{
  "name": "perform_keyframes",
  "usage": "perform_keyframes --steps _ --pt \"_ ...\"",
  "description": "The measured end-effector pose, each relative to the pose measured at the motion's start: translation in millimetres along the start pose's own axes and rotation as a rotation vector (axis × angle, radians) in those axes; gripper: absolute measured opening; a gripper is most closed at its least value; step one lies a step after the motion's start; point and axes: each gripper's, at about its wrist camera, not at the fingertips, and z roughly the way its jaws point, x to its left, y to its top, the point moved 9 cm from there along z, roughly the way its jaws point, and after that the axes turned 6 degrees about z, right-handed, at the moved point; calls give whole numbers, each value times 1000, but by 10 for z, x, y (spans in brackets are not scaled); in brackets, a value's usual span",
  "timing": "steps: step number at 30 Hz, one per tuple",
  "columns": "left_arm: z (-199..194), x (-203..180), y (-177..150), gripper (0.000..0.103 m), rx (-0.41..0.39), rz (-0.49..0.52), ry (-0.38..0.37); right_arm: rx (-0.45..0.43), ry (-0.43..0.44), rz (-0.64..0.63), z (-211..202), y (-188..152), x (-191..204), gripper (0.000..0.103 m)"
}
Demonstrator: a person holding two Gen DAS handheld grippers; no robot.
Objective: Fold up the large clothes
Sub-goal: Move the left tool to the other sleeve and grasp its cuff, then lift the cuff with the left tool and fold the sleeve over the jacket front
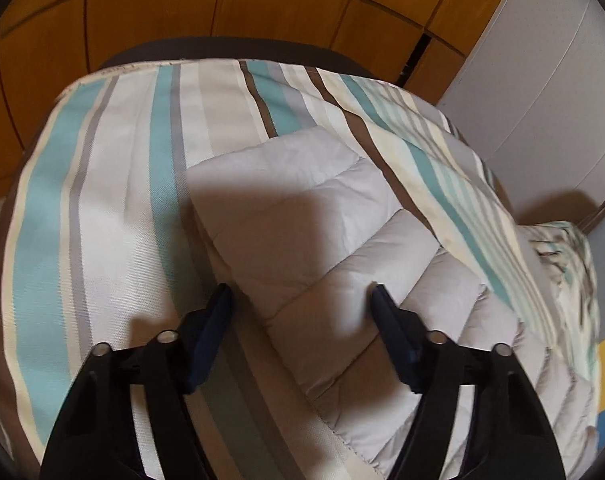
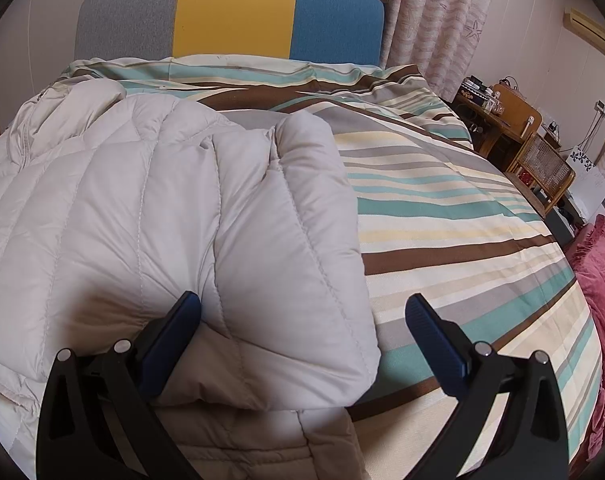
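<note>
In the left wrist view, your left gripper hung over the edge of the pale quilted coat, which lay on the striped bedcover. Its jaws stood apart with the coat's folded edge between them; one pad sat just off the edge, the other touched or nearly touched the padding, and nothing was pinched yet. To do this well, you needed to sink both pads past the edge so they took every layer of the fold, then close firmly, since puffy padding probably slips out of a shallow bite. No container showed in this view.

In the right wrist view, your right gripper had its jaws wide apart, holding nothing. One pad rested against the folded sleeve of the coat; the other hovered over bare bedcover. I judged you should match the left hand's grip before lifting, so the fold rises evenly. The colour-blocked headboard stood beyond. A wicker-fronted cabinet stood by the wall, its contents too small to tell.
</note>
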Motion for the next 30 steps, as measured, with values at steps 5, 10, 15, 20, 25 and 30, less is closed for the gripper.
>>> perform_keyframes --steps 5,10,15,20,25,30 --pt "1 -89 11 12 -14 2 -36 0 -1 0 0 0 1 101" --pt "-212 -133 96 10 -95 22 -27 -1 -1 -1 -1 1 1 101" --pt "-645 -319 150 10 -243 137 -31 -1 -1 -1 -1 1 0 101" --pt "-1102 -621 88 10 -365 250 -94 -1 -2 -1 2 6 0 101" --pt "-1590 -1073 -124 10 -470 406 -170 0 -1 0 3 5 4 101" --pt "-1980 -1517 -447 10 -533 529 -253 -1 -1 0 1 5 2 101"
